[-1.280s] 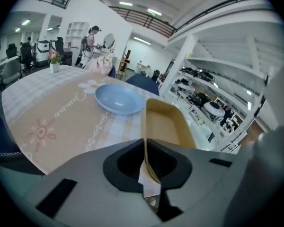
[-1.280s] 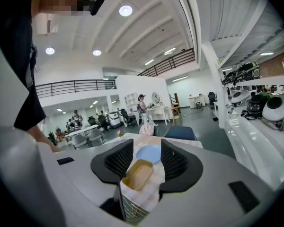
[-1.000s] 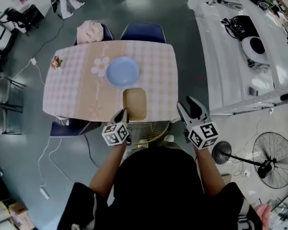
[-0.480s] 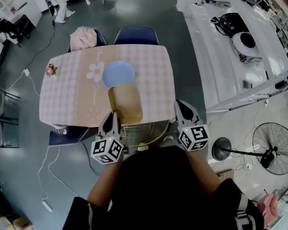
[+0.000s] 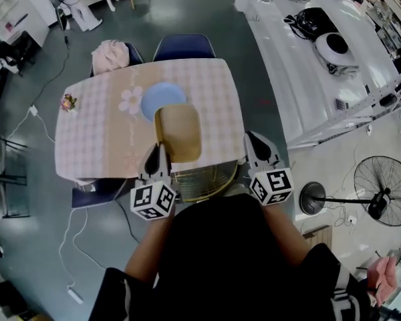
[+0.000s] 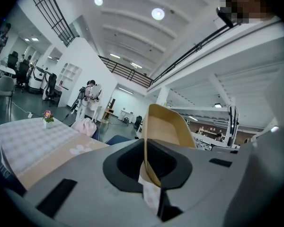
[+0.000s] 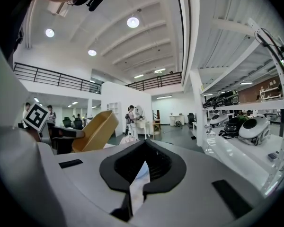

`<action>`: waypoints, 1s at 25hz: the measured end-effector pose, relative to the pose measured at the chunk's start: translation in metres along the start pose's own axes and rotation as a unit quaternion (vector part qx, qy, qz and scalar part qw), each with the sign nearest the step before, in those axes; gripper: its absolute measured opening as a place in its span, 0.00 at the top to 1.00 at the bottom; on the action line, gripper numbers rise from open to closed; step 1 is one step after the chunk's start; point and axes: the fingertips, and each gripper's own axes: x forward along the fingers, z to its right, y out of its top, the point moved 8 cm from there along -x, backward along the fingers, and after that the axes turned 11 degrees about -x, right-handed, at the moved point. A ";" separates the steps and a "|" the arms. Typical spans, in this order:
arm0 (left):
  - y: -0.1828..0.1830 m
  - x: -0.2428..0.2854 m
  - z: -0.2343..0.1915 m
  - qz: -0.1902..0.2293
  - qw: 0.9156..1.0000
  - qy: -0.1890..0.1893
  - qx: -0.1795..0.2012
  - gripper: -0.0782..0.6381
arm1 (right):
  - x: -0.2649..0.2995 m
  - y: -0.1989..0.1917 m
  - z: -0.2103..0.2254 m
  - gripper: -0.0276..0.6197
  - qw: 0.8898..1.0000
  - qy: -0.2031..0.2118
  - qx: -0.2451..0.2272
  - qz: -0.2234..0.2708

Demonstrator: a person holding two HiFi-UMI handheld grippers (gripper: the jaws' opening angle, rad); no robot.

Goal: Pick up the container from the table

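Observation:
A tan rectangular container (image 5: 179,132) hangs tilted above the near edge of the pink checked table (image 5: 93,136). My left gripper (image 5: 158,160) is shut on its near rim. In the left gripper view the container (image 6: 165,134) rises upright from between the jaws of that gripper (image 6: 150,176), which pinch the thin wall. My right gripper (image 5: 256,144) is off the table's right corner, shut with nothing in it. In the right gripper view its jaws (image 7: 138,181) meet, and the container (image 7: 95,130) shows to the left, apart from them.
A blue plate (image 5: 159,97) lies on the table just beyond the container, and a small flower pot (image 5: 68,102) stands at the left edge. Two chairs (image 5: 184,45) stand at the far side, one with pink cloth (image 5: 111,53). A wicker seat (image 5: 202,182) is below me. White shelving (image 5: 321,65) runs along the right.
The left gripper has lifted the container off the table and tipped its far end upward. The right gripper's jaws have closed on nothing.

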 end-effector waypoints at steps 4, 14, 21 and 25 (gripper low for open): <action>0.003 0.001 0.000 0.000 1.000 -0.005 -0.002 0.86 | -0.003 0.002 0.000 0.96 1.000 -0.005 -0.006 -0.001; 0.004 0.002 0.008 0.004 1.000 -0.013 0.003 0.86 | -0.011 0.002 0.003 0.96 1.000 -0.014 -0.015 -0.004; -0.002 -0.008 0.013 0.004 1.000 -0.019 -0.005 0.87 | -0.022 0.001 0.001 0.96 0.999 -0.025 -0.024 0.014; -0.007 -0.015 0.013 0.000 1.000 -0.015 -0.006 0.87 | -0.027 0.001 -0.001 0.96 0.999 -0.027 -0.027 0.018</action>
